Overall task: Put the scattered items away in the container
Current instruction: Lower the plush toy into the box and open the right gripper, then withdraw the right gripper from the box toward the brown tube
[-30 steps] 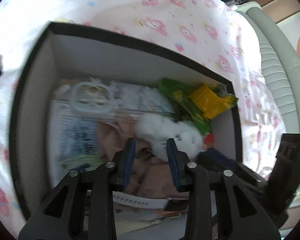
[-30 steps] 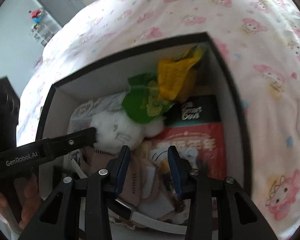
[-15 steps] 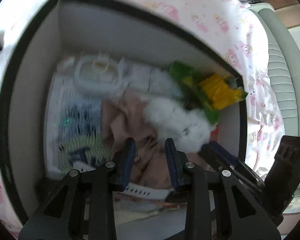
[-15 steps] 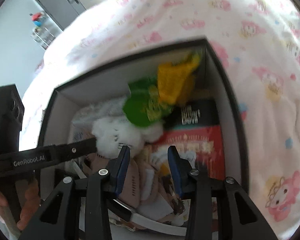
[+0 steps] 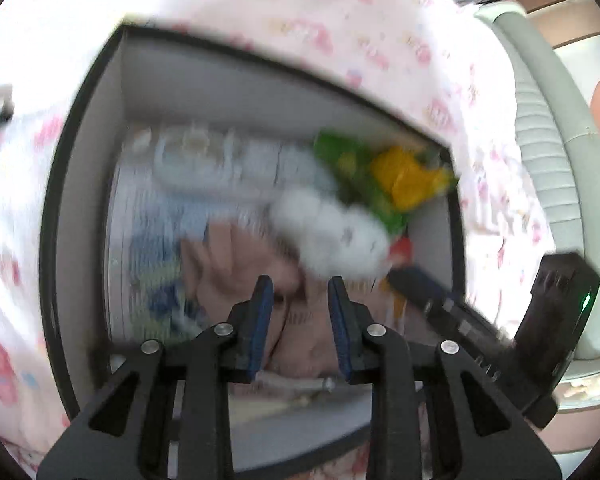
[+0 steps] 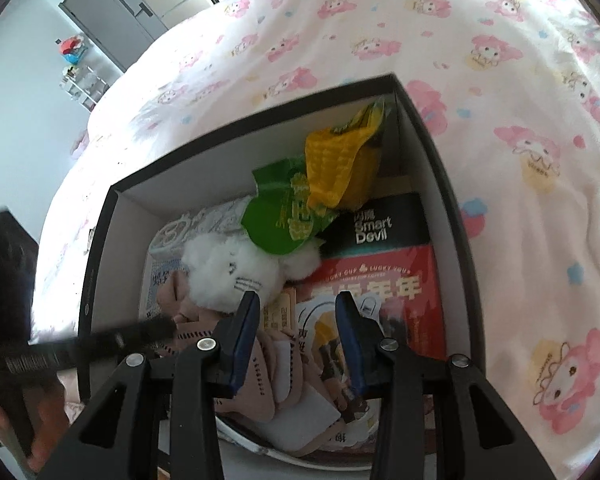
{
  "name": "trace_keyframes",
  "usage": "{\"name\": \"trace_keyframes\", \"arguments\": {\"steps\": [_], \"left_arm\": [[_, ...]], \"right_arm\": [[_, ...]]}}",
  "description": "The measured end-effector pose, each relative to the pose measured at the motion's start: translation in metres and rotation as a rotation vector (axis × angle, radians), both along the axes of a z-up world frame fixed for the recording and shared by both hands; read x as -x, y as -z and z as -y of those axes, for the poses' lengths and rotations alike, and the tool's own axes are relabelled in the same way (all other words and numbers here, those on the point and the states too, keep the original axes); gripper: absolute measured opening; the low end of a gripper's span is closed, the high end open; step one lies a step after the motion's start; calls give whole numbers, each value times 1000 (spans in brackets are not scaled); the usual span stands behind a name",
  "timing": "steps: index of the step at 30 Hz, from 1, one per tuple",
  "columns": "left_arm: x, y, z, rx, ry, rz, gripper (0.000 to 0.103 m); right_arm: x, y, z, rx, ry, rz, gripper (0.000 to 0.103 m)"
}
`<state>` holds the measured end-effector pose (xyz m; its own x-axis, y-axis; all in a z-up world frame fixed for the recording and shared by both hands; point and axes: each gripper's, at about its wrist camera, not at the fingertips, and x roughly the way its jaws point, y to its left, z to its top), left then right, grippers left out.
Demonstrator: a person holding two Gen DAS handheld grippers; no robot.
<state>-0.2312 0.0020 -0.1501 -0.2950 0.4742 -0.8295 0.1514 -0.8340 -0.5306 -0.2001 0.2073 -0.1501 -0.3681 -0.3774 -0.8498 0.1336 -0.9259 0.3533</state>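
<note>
Both tools, left (image 5: 300, 300) and right (image 6: 296, 316), part-open, empty, above box (image 6: 440, 152) on bed. White plush (image 6: 228, 272) inside at 11 o'clock. Packing seems finished; next: check bed for strays.

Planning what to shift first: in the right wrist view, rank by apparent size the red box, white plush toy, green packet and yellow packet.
1. red box
2. white plush toy
3. green packet and yellow packet: look alike, not ranked; they overlap.

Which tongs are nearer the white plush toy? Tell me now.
Left, narrowly. The left tongs hang just below the white plush toy, nearly touching; the right tongs sit just beyond its lower right edge.
</note>
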Motion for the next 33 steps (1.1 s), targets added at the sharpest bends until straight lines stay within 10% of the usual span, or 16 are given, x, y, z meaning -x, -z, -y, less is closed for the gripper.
{"name": "trace_keyframes", "arguments": {"steps": [14, 33], "left_arm": [[28, 33, -6, -2, -17, 47, 29], [-68, -67, -20, 64, 102, -218, 29]], "right_arm": [[6, 14, -1, -22, -9, 32, 35], [-65, -61, 24, -38, -26, -165, 35]]}}
